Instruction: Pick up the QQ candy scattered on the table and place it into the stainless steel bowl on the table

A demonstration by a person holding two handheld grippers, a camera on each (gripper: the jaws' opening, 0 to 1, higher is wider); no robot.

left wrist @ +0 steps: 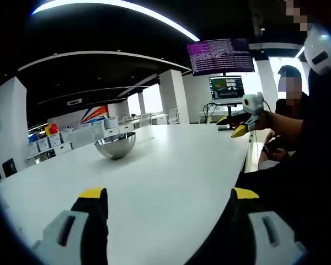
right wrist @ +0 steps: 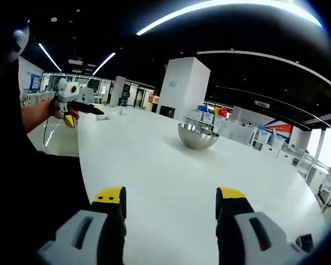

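No QQ candy can be made out on the table (left wrist: 171,182) in either view; any pieces are too small to tell or lie outside the frames. The stainless steel bowl (left wrist: 115,146) stands upright ahead of the left gripper (left wrist: 169,200) and to its left, well apart; from the right gripper (right wrist: 170,200) it (right wrist: 197,136) lies ahead and slightly right, also well apart. Both grippers stand wide open, holding nothing, above bare tabletop. Judged step: the search for a first candy, nothing yet collected. The next move calls for locating a piece, then lowering one gripper's open jaws around it.
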